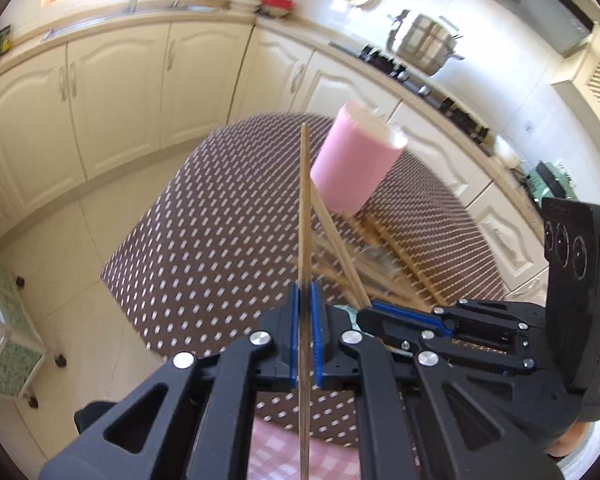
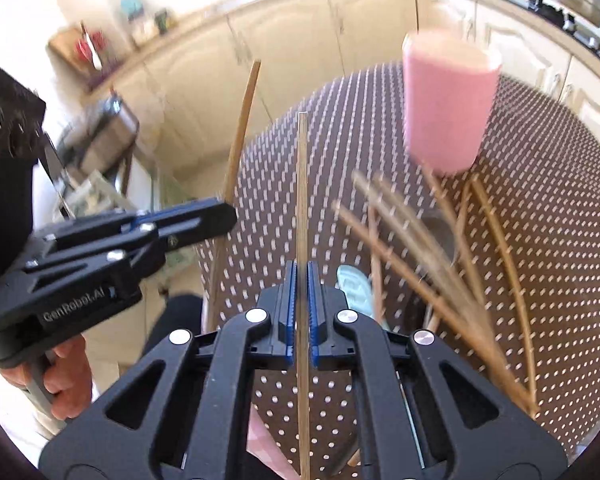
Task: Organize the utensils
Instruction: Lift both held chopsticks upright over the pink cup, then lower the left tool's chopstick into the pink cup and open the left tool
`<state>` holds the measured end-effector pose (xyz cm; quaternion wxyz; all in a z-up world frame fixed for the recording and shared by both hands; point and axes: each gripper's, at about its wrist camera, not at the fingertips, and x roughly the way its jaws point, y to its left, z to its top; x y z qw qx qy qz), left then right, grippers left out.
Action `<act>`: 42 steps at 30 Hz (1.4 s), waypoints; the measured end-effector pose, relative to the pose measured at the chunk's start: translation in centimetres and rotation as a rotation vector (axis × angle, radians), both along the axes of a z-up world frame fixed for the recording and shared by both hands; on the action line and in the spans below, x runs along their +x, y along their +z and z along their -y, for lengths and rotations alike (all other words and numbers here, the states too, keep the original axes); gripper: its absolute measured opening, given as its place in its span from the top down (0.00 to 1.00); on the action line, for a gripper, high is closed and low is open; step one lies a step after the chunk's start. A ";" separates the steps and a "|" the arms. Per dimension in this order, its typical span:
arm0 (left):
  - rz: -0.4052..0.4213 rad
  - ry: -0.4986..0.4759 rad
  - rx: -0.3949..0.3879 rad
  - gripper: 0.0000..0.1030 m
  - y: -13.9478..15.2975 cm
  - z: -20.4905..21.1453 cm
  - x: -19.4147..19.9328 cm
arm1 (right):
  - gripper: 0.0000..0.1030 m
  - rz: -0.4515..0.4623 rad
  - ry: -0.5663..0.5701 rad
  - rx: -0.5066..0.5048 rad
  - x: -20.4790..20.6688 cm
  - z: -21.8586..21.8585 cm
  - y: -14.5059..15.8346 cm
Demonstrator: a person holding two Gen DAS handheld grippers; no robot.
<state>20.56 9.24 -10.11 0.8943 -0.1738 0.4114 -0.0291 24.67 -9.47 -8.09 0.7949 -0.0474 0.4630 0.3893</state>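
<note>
My left gripper (image 1: 304,300) is shut on a wooden chopstick (image 1: 305,208) that points up and away over the table. My right gripper (image 2: 302,280) is shut on another chopstick (image 2: 302,184). A pink cup (image 1: 356,160) stands on the brown dotted table; it also shows in the right wrist view (image 2: 446,104), ahead and right of both grippers. Several loose chopsticks (image 2: 428,248) lie on the table in front of the cup. The right gripper (image 1: 370,307) shows beside my left one, the left gripper (image 2: 230,212) left of my right one.
The brown white-dotted tablecloth (image 1: 220,240) covers the table. Cream kitchen cabinets (image 1: 120,92) ring the room, with a steel pot (image 1: 428,44) on the stove. A light teal object (image 2: 354,286) lies on the table near the right gripper. A pink checked cloth (image 1: 276,452) lies below.
</note>
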 end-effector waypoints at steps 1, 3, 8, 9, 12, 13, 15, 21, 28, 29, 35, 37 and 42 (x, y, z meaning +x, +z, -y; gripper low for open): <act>0.015 -0.005 0.005 0.94 0.6 0.3 0.1 | 0.95 0.009 -0.008 0.031 0.2 0.5 0.7; 0.047 -0.016 0.013 0.94 2.0 0.8 0.6 | 0.95 0.059 -0.034 0.075 0.6 1.5 2.2; 0.130 -0.033 0.038 0.94 5.3 2.1 2.4 | 0.94 0.162 -0.096 0.185 2.0 3.6 5.1; 0.147 -0.037 0.042 0.94 5.9 2.4 2.7 | 0.94 0.181 -0.109 0.201 2.4 3.6 5.7; 0.211 -0.049 0.062 0.94 8.1 3.1 4.4 | 0.94 0.259 -0.151 0.251 3.3 3.4 7.2; 0.231 -0.050 0.071 0.94 8.6 3.3 4.8 | 0.94 0.290 -0.170 0.265 3.8 3.4 7.7; 0.288 -0.048 0.095 0.94 10.0 3.9 6.1 | 0.94 0.333 -0.200 0.296 5.2 3.7 8.6; 0.428 -0.032 0.106 0.94 12.9 4.8 10.7 | 0.94 0.425 -0.285 0.385 9.7 5.0 10.8; 0.571 0.027 0.060 0.94 13.6 5.0 14.4 | 0.94 0.536 -0.387 0.493 13.2 5.6 11.5; 0.584 0.046 0.061 0.94 13.5 5.0 15.0 | 0.94 0.554 -0.402 0.506 13.7 5.6 11.6; 0.642 0.105 0.055 0.94 13.1 4.3 16.7 | 0.94 0.610 -0.444 0.560 15.3 5.5 11.6; 0.637 0.104 0.089 0.94 12.6 4.4 17.3 | 0.94 0.617 -0.451 0.562 15.8 5.3 11.1; 0.584 0.090 0.105 0.94 10.4 4.3 18.0 | 0.94 0.606 -0.472 0.551 16.9 4.8 9.3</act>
